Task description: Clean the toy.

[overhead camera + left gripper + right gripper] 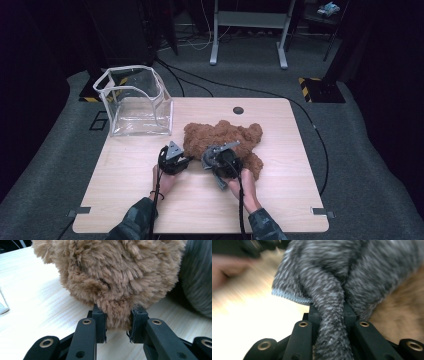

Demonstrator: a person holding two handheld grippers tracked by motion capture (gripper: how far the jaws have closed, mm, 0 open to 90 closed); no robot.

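1. The left tongs [117,326] clamp a tuft of the brown teddy bear [220,137], which lies mid-counter [280,200].
2. The right tongs [332,315] pinch a twisted fold of grey knit cloth [352,272], draped against the bear's fur.
3. A clear plastic bag [135,102] stands open at the counter's far left corner, well apart from the bear.

Brown plush bear [222,137], grey knitwear [342,277]

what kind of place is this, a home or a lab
Most likely a lab or recording studio: a lone wooden table on grey carpet, cables trailing over the floor, a metal stand behind, dark surroundings.
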